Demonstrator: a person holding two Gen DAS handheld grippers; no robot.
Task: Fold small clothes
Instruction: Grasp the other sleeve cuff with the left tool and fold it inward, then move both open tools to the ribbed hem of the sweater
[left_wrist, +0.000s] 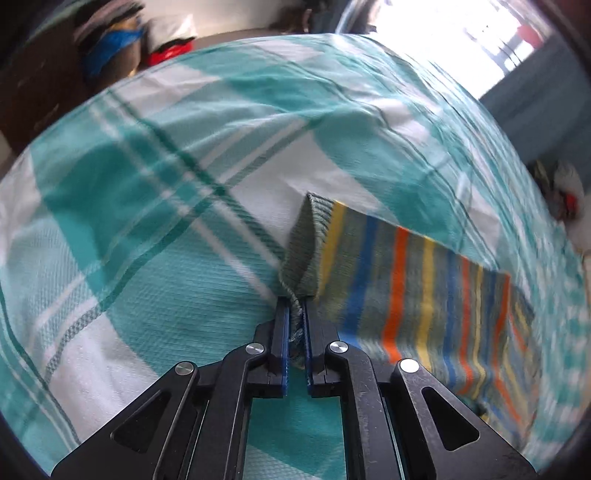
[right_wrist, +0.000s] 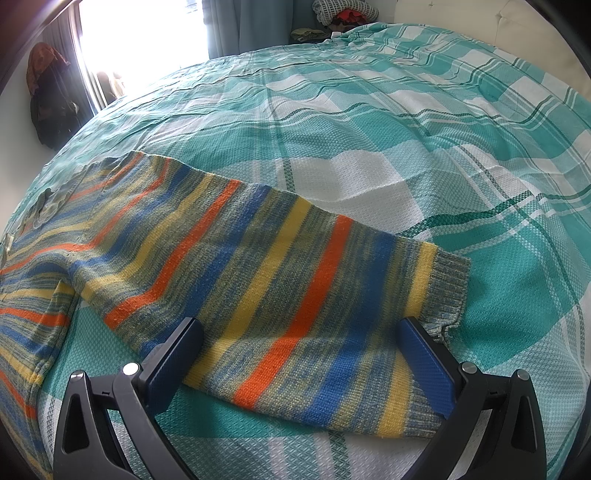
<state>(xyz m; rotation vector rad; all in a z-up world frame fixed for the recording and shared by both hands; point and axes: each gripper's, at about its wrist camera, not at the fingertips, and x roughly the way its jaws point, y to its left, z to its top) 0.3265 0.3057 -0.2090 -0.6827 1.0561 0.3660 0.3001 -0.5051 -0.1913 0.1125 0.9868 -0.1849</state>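
Note:
A small knitted sweater with orange, yellow, blue and grey-green stripes lies on a bed. In the left wrist view my left gripper (left_wrist: 295, 306) is shut on the grey-green ribbed cuff (left_wrist: 301, 243) of one sleeve (left_wrist: 417, 295), which stretches away to the right. In the right wrist view the other sleeve (right_wrist: 280, 280) lies flat and runs from the sweater body (right_wrist: 33, 288) at the left to its ribbed cuff (right_wrist: 448, 284) at the right. My right gripper (right_wrist: 301, 334) stands open just above this sleeve, one finger on each side of it.
A teal and white checked bedspread (right_wrist: 388, 122) covers the whole bed. Piled clothes (right_wrist: 343, 13) sit beyond the far edge. A bright window (right_wrist: 140, 37) and hanging garments (right_wrist: 48, 92) are at the left. Bags (left_wrist: 110, 44) stand past the bed in the left wrist view.

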